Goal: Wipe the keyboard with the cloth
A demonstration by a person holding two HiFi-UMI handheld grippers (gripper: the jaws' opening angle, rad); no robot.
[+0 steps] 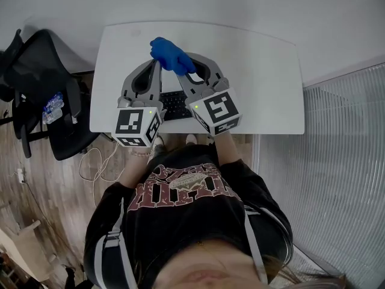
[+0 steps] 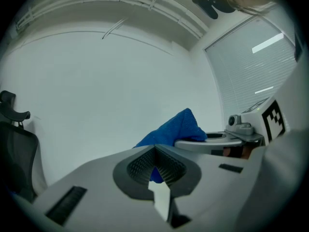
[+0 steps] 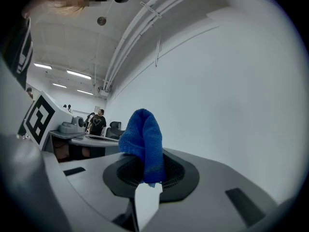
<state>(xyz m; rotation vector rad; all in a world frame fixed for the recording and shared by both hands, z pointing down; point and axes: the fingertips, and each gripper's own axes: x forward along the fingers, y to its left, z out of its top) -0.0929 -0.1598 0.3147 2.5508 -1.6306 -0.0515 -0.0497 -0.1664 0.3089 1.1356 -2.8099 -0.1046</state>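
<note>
The blue cloth sticks out bunched from the tips of my right gripper, which is shut on it. In the right gripper view the cloth folds over the closed pads of the right gripper. My left gripper is beside it on the left, its jaws together with nothing between them. From the left gripper the cloth shows just beyond to the right. The black keyboard lies on the white table, mostly hidden under both grippers. Both grippers point up toward the wall.
A black office chair stands left of the table, with a clear plastic bottle on it. Cables trail on the wooden floor. A glass wall with blinds runs along the right. People stand far off.
</note>
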